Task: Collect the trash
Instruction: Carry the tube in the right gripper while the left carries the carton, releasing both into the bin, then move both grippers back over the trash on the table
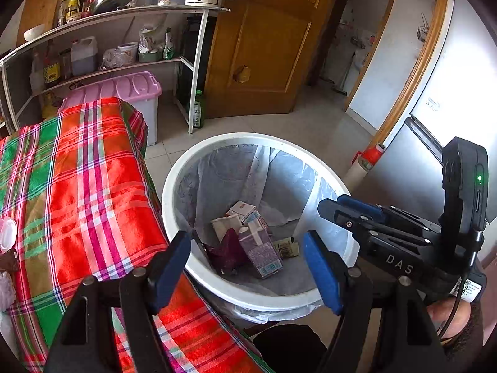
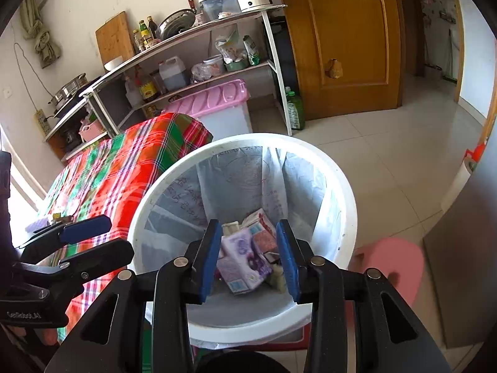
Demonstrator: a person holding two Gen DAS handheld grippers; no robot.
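A white round bin (image 1: 174, 186) (image 2: 349, 192) with a clear liner stands on the floor beside the table. At its bottom lie a purple carton (image 1: 264, 253) (image 2: 243, 259), a white and red carton (image 1: 245, 211) (image 2: 264, 222), a dark red wrapper (image 1: 226, 253) and a small yellowish packet (image 1: 285, 246). My left gripper (image 1: 248, 270) hangs open over the bin's near rim, nothing between its blue pads. My right gripper (image 2: 250, 258) (image 1: 337, 208) is over the bin too, open, its pads apart from the trash below.
A table under a red, green and pink plaid cloth (image 1: 77, 186) (image 2: 124, 168) touches the bin's left side. Behind stand a pink-lidded storage box (image 1: 124, 87), a metal shelf rack (image 1: 192, 62) and a wooden door (image 1: 264, 46). A pink stool (image 2: 394, 264) sits right of the bin.
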